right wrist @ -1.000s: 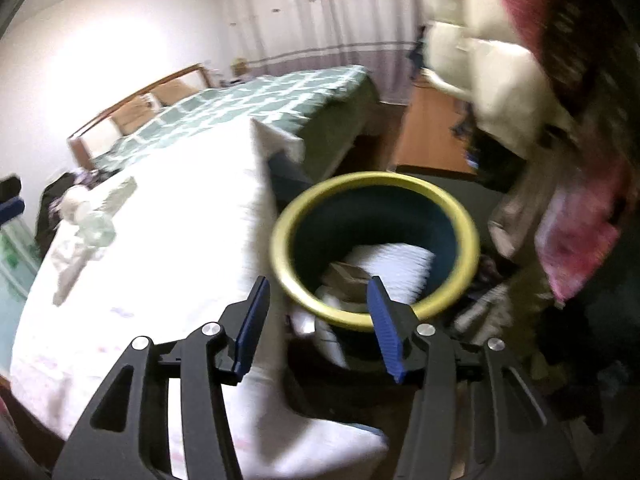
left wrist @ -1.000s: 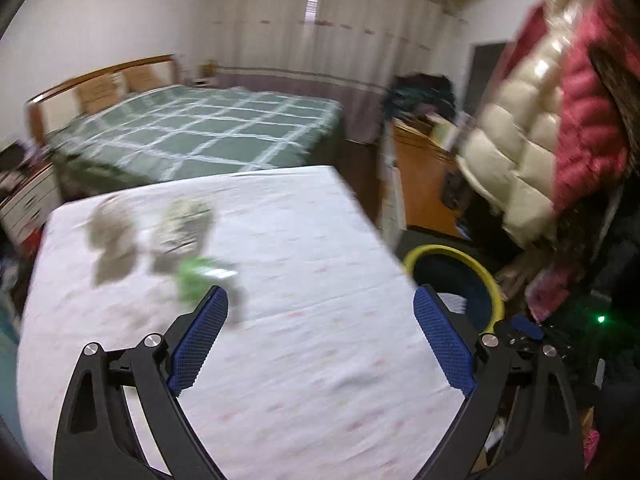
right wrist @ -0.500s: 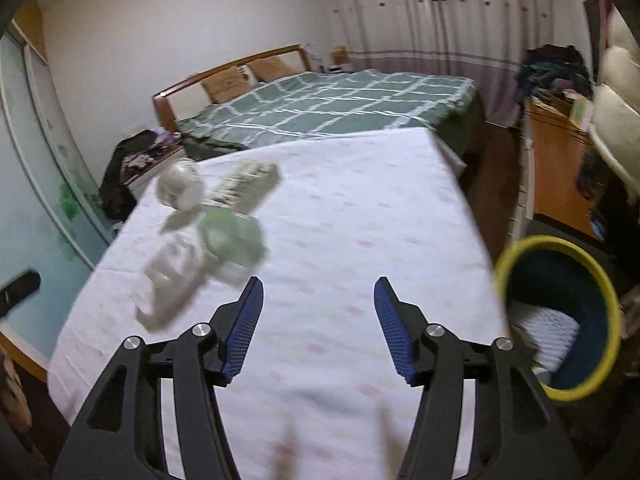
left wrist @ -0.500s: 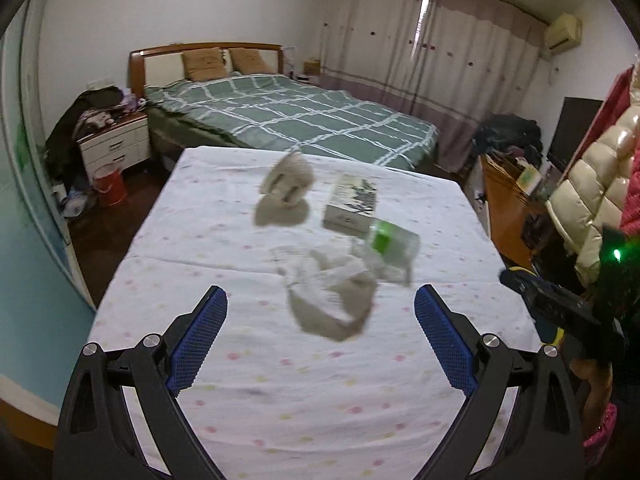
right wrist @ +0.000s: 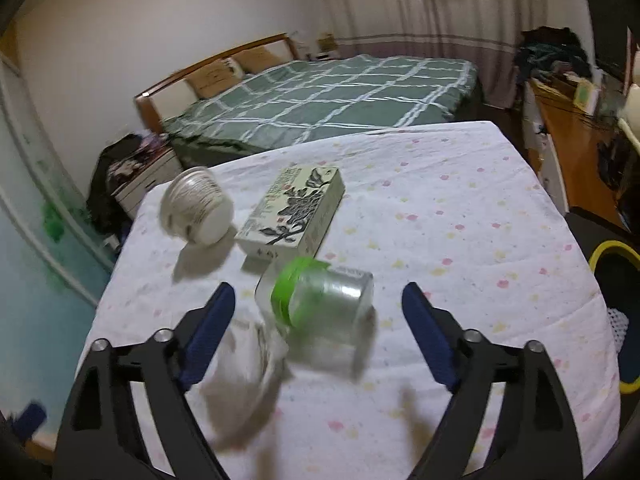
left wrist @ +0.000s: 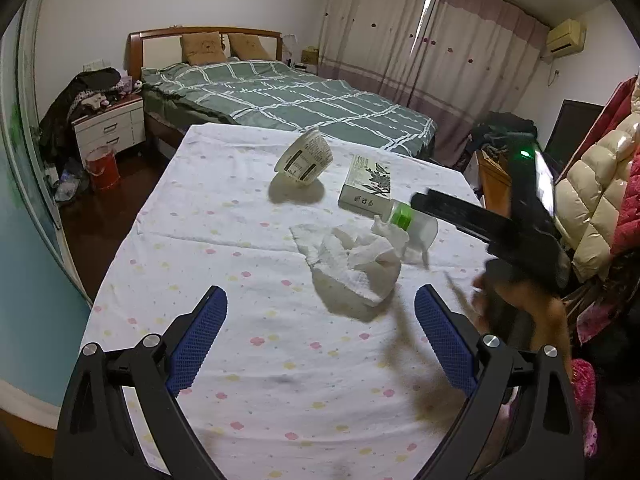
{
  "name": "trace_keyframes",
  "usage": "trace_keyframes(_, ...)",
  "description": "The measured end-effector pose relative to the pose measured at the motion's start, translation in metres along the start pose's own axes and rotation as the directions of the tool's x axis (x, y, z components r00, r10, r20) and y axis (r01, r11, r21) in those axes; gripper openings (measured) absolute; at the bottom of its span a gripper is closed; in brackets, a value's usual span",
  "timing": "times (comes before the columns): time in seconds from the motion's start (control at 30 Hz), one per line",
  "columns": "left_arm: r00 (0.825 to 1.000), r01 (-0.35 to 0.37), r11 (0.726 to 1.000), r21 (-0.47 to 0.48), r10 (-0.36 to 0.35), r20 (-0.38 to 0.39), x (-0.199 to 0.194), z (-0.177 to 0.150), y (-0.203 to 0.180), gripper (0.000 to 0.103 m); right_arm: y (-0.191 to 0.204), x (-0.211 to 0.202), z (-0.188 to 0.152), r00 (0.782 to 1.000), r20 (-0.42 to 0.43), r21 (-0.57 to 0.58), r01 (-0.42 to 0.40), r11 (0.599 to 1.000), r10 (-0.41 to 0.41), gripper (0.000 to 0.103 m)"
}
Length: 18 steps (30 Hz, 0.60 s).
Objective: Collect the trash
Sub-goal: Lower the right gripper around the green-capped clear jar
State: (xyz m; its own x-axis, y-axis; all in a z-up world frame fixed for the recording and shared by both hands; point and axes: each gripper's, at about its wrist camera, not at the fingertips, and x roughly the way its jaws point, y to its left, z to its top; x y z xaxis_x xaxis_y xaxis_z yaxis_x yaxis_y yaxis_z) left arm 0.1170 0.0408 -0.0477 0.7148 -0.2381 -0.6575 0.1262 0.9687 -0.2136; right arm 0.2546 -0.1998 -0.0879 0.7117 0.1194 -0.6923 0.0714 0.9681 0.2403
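**Four items left on the table; right gripper lined up on the clear jar**

Risk is noted first. The clear jar [right wrist: 320, 300] lies on its side with nothing bracing it, so it is judged liable to roll off toward the table's right edge if only one pad meets it. The crumpled tissue [left wrist: 352, 260] touches the jar at its lid end and could be dragged along or caught in a closing grip. The paper cup [left wrist: 304, 158], also tipped over, is likely to roll when nudged. The bin [right wrist: 614, 280] stands on the floor off the right edge, well apart from the items, so a loose hold could fail in transit.

The right gripper [right wrist: 318, 330] is seen with its jaws opening; the jar sits between the pads but is not pressed by either. The left gripper [left wrist: 320, 340] is spread wide and holds nothing, aimed at the tissue from the near edge.

The jar is transparent with a green lid and appears empty. The tissue is white, soft and bunched. The flat box [left wrist: 366, 182], printed with a dark floral pattern, lies beside the cup toward the far edge. The table [left wrist: 208, 216] is covered by a dotted cloth.
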Motion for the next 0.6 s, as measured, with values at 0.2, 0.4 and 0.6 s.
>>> trace_keyframes(0.2, 0.999, 0.027, 1.0, 0.011, -0.027, -0.017, 0.005, -0.002, 0.003, 0.093, 0.01, 0.026, -0.002, 0.996, -0.03, 0.016, 0.089, 0.996, -0.089, 0.083)
trace_keyframes(0.4, 0.999, 0.041, 0.999, 0.004, -0.041, -0.027, 0.007, -0.006, 0.006, 0.093, 0.01, 0.043, -0.002, 0.988, -0.047, 0.038, 0.149, 0.988, -0.148, 0.084)
trace_keyframes(0.6, 0.998, 0.053, 0.999, 0.005, -0.053, -0.034, 0.009, -0.009, 0.005, 0.093, 0.004, 0.056, -0.002, 0.988, -0.074, 0.06, 0.143, 0.988, -0.139, 0.082)
